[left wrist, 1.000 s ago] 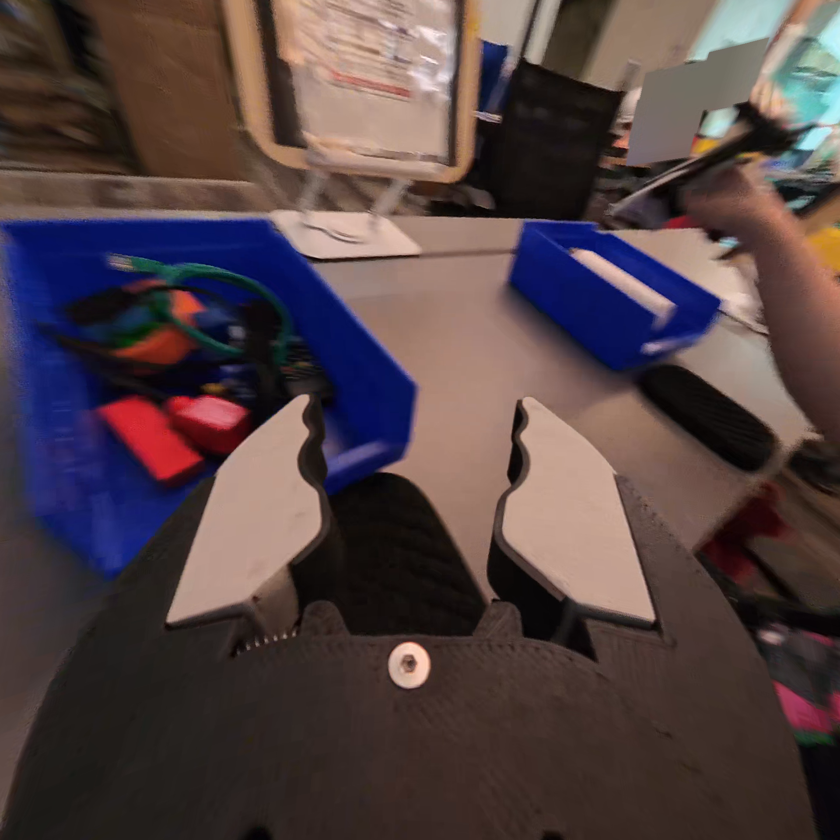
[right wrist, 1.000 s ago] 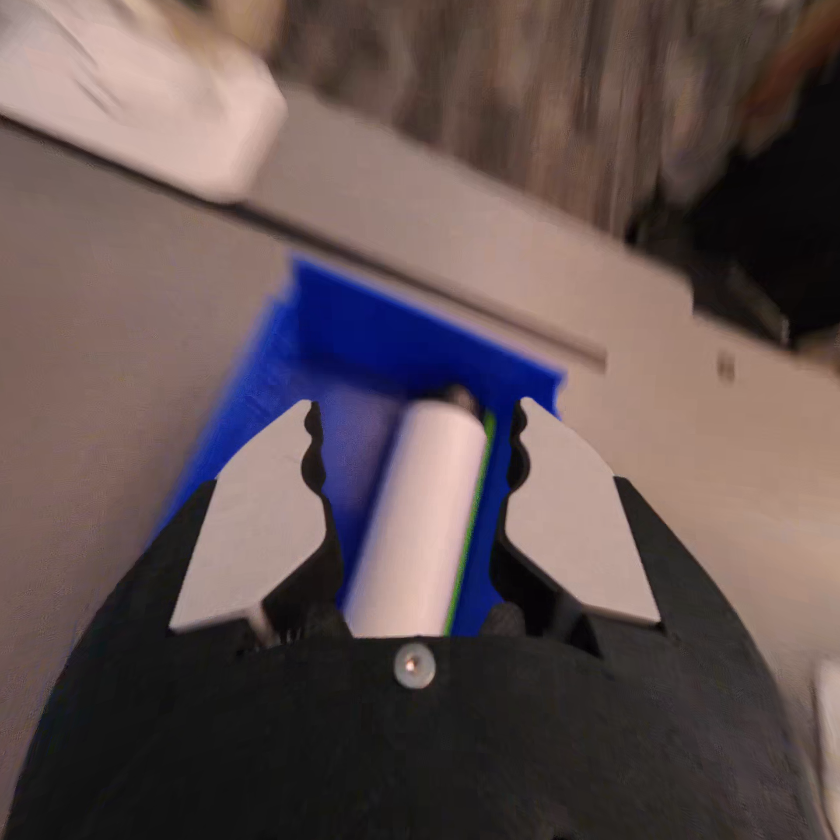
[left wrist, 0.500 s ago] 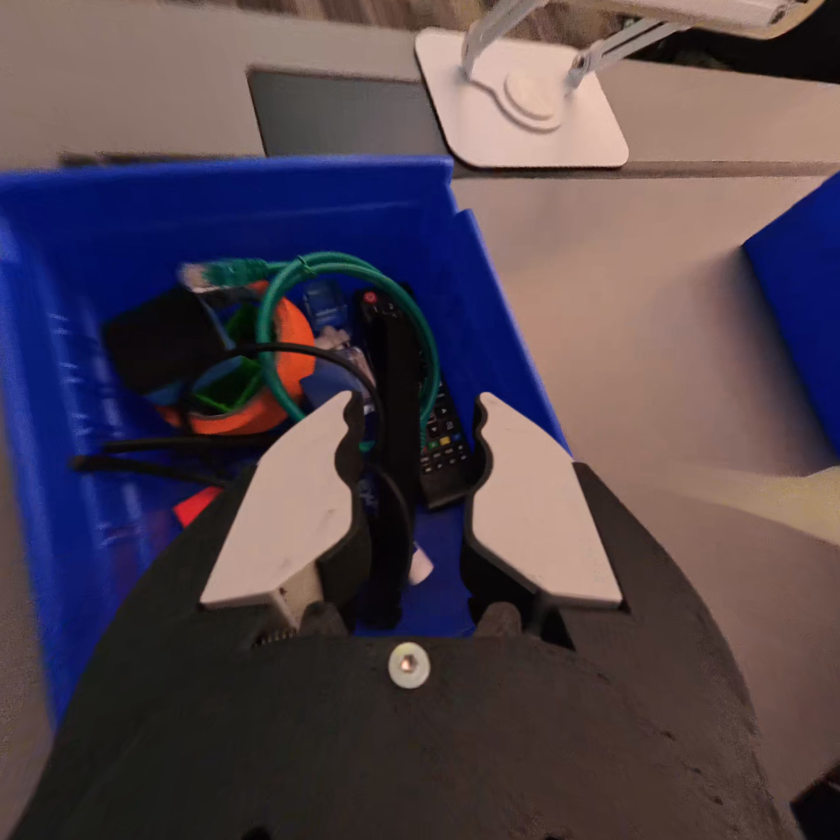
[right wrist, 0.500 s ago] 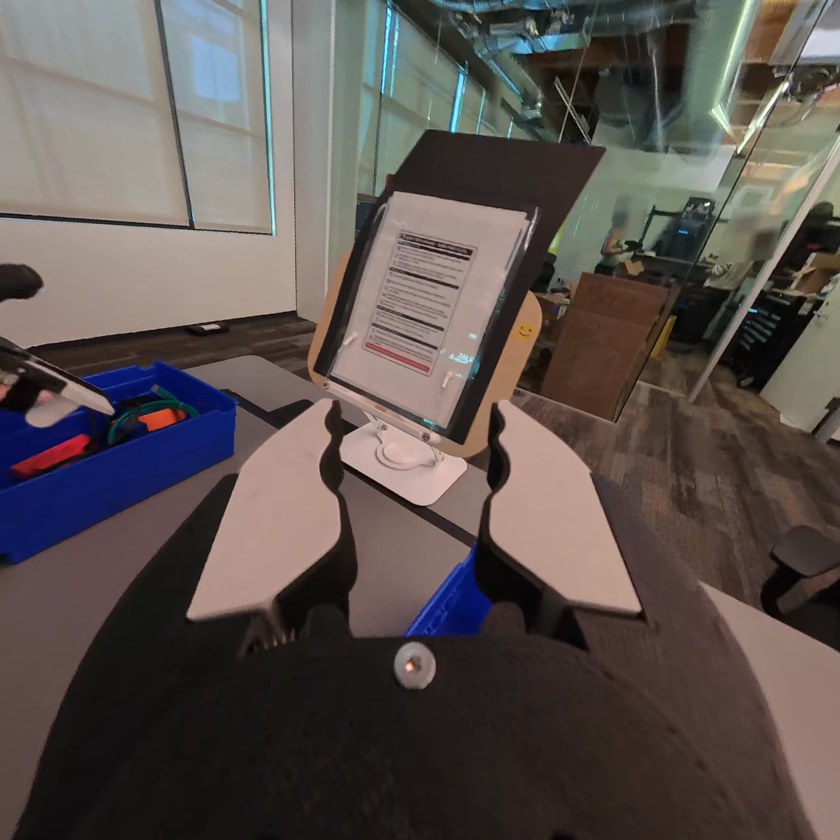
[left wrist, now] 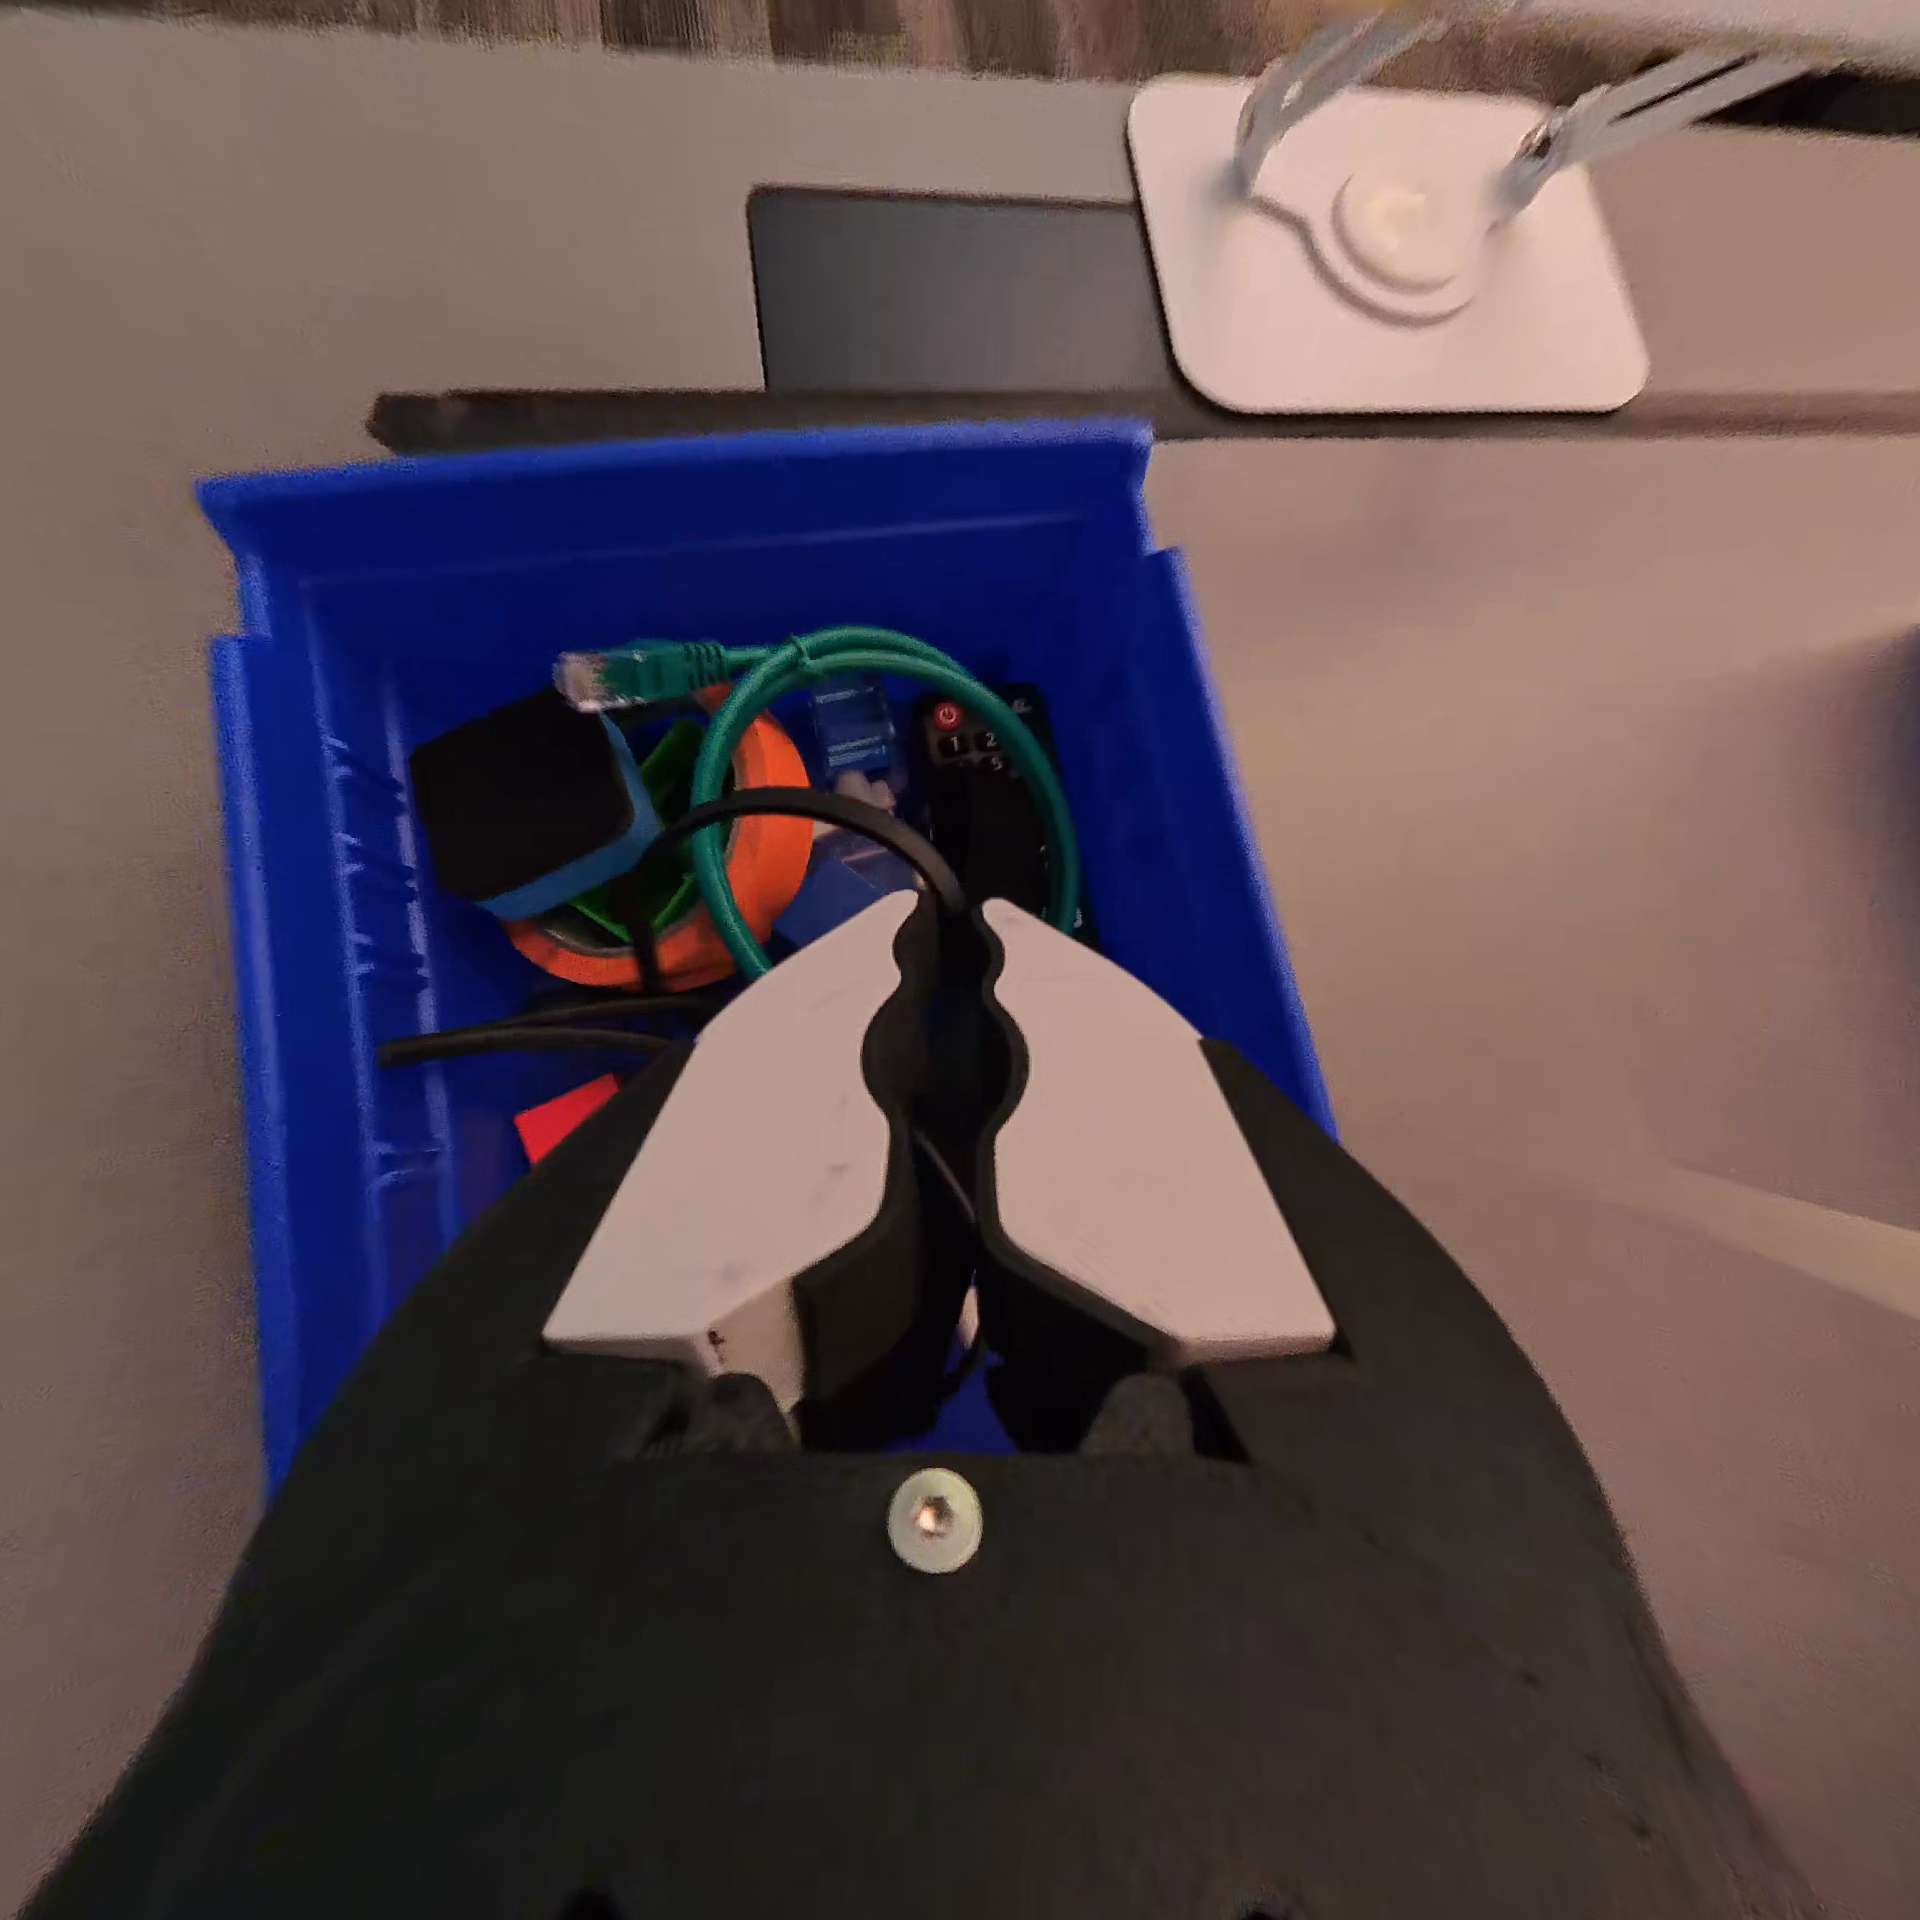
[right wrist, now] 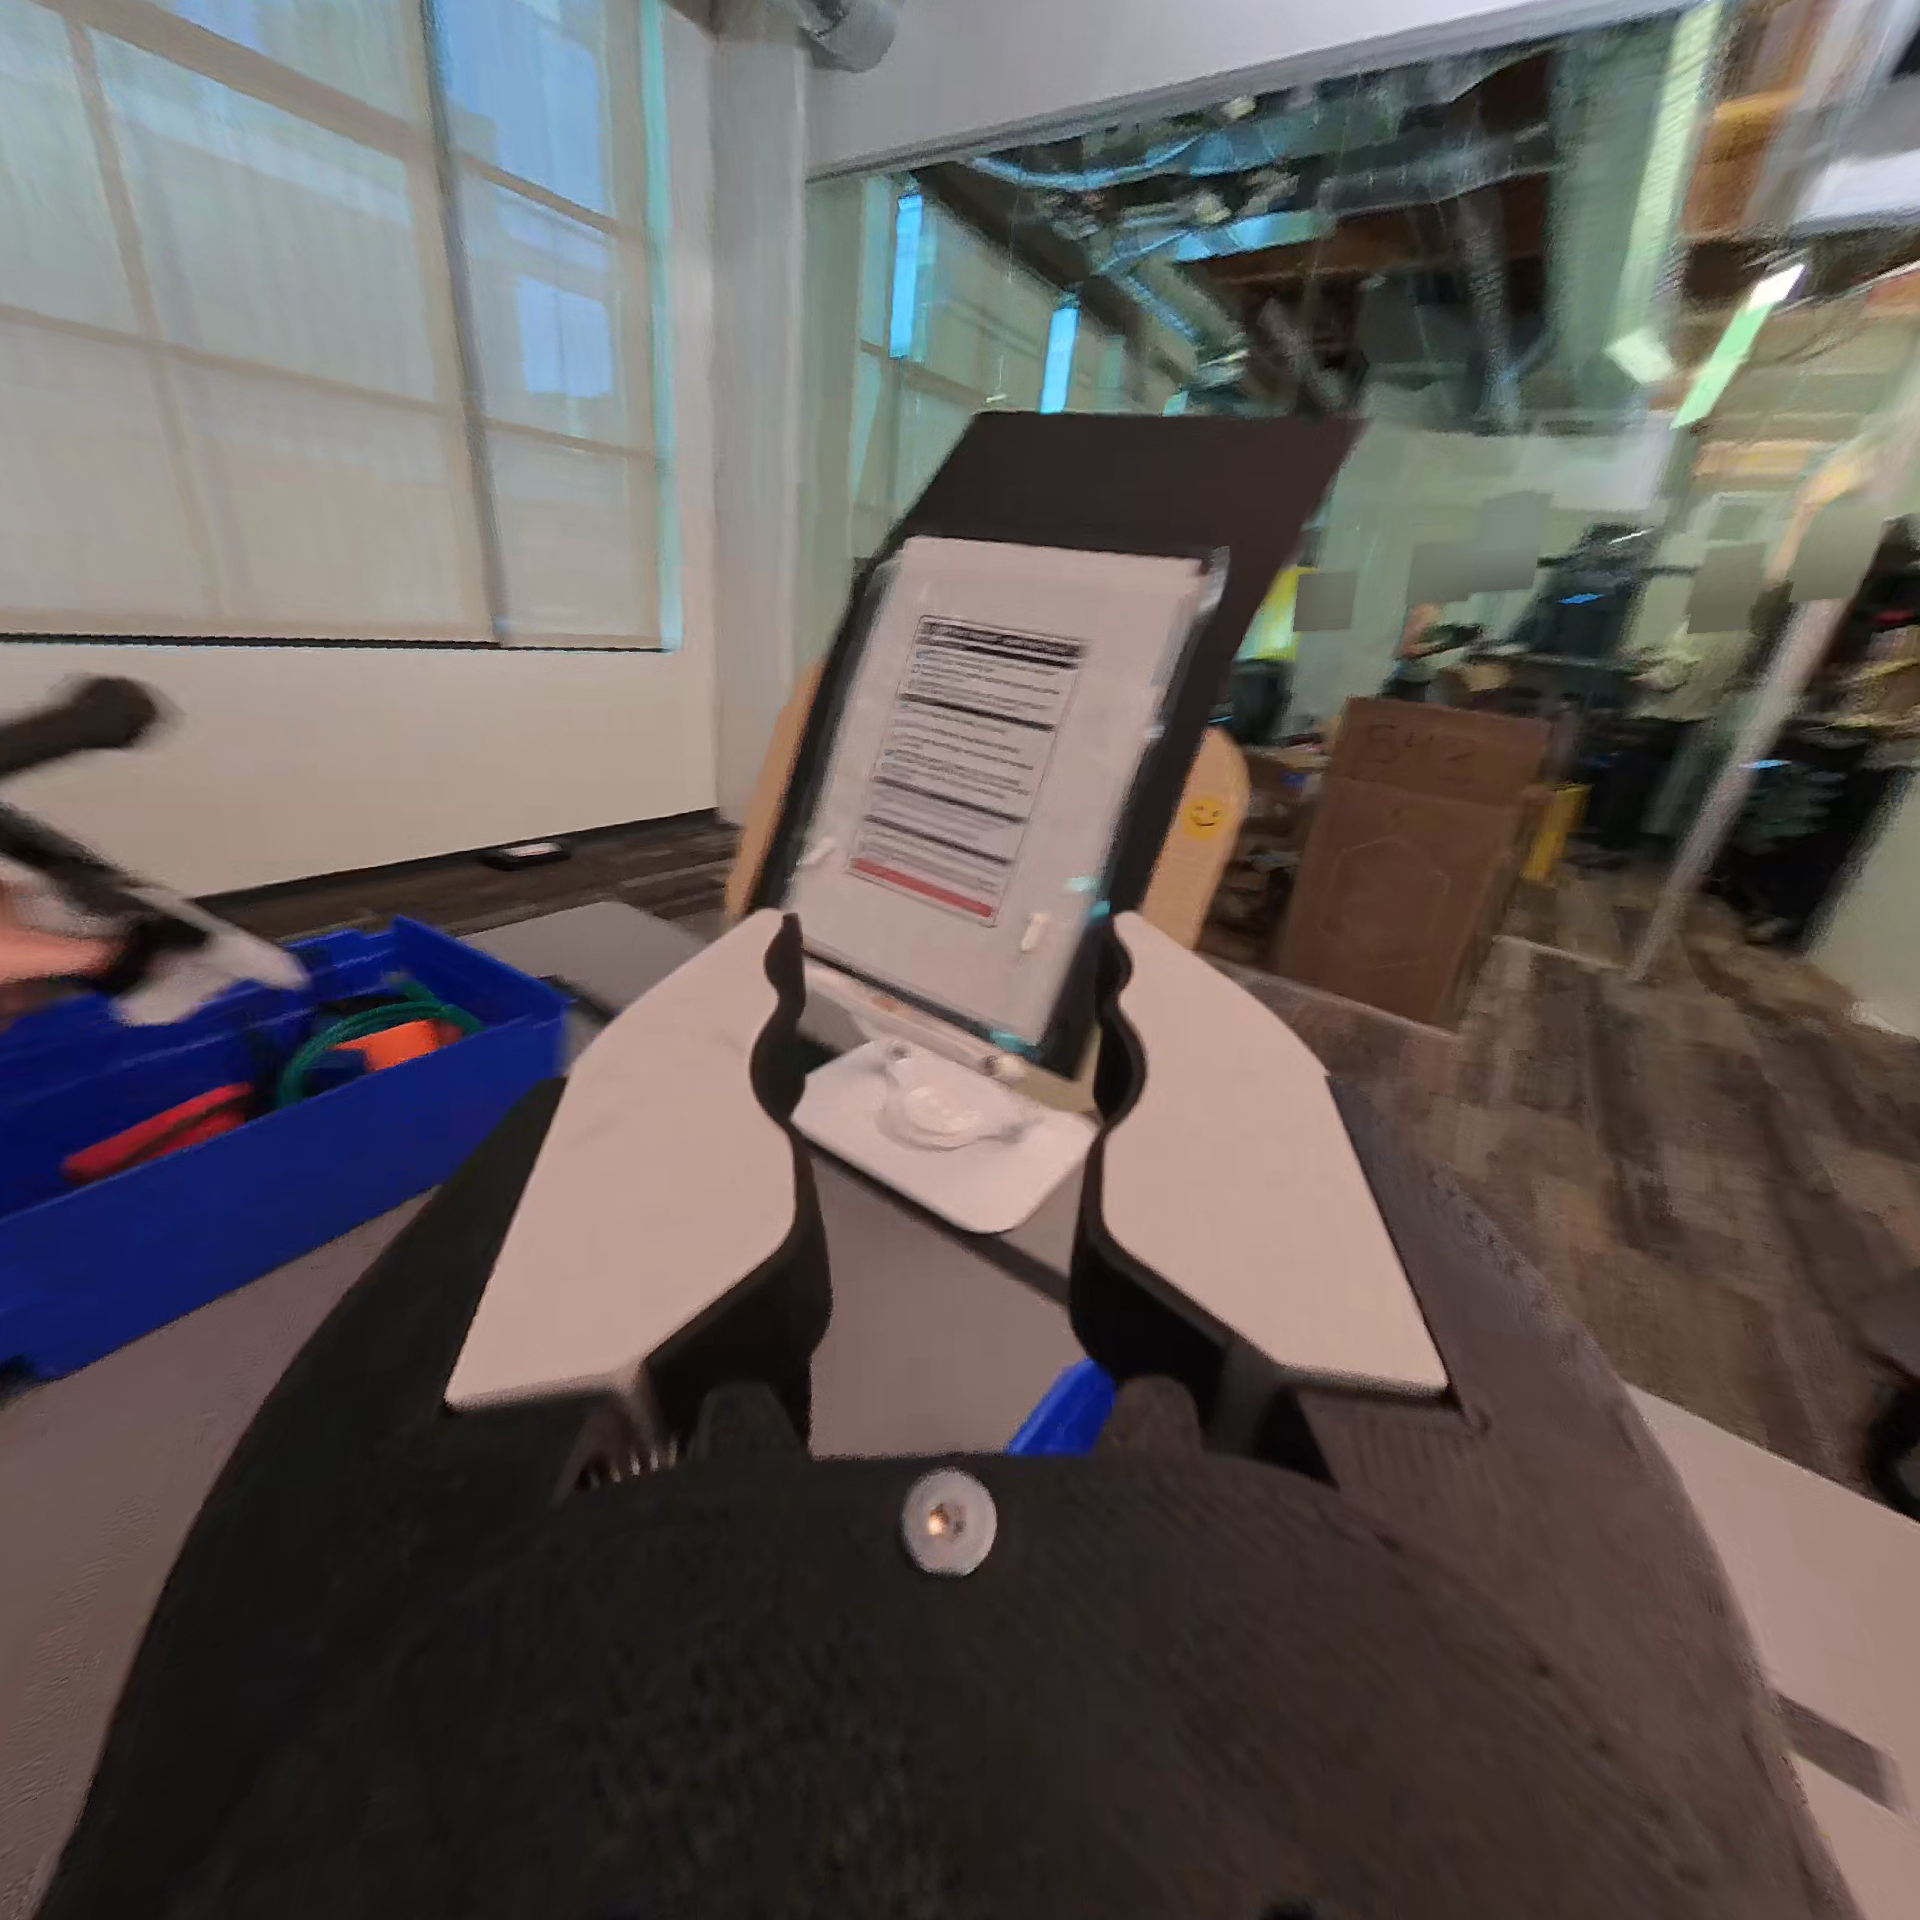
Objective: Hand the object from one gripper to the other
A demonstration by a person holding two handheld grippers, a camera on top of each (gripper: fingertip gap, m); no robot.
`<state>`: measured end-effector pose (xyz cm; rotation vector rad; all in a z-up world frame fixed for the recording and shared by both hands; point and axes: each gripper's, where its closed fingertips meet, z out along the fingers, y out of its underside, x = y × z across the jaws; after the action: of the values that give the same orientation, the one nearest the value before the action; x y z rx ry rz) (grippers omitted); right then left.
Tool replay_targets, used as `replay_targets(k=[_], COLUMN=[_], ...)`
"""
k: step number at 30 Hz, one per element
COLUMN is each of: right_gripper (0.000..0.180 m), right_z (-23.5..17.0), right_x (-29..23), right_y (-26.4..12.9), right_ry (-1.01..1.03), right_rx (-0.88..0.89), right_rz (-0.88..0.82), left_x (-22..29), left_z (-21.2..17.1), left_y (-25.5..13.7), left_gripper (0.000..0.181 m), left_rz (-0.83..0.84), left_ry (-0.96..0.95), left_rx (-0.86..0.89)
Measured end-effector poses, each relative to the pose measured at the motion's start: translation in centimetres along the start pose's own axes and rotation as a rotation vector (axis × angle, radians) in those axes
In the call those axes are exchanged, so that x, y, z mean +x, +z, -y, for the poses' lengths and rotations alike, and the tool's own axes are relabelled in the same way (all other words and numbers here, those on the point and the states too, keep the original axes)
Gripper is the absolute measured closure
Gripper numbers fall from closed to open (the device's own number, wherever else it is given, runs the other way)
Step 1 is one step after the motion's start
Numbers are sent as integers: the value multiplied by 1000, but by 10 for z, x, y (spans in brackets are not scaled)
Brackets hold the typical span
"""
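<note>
The left tool [left wrist: 948,920] reaches down into the blue bin [left wrist: 675,499] on the grey surface [left wrist: 1558,831], its fingers nearly together and pinching a thin black cable [left wrist: 831,816] — the cable loops over an orange tape roll [left wrist: 774,831], beside a green network cable [left wrist: 883,665] and a black remote [left wrist: 987,790]. The right tool [right wrist: 948,971] hovers well apart from the bin, fingers spread and holding nothing — facing a document stand [right wrist: 997,727].
</note>
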<state>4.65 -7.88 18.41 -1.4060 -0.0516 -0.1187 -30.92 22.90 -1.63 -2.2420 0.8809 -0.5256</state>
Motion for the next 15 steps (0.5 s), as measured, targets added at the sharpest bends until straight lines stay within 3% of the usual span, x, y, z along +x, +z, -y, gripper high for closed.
replay_targets(k=[3, 6, 15], right_gripper=[126, 125, 120], right_z=[-4, -22, -77], right_x=[17, 17, 11], right_y=[7, 18, 41], right_ry=[-116, -193, -267], right_rx=[58, 14, -196], right_rz=[-264, -407, -469], left_x=[0, 2, 25], left_z=[18, 37, 87], left_y=[-32, -64, -129], left_gripper=[176, 177, 177], left_rz=[17, 35, 67], left_ry=[24, 52, 132], left_rx=[85, 138, 174])
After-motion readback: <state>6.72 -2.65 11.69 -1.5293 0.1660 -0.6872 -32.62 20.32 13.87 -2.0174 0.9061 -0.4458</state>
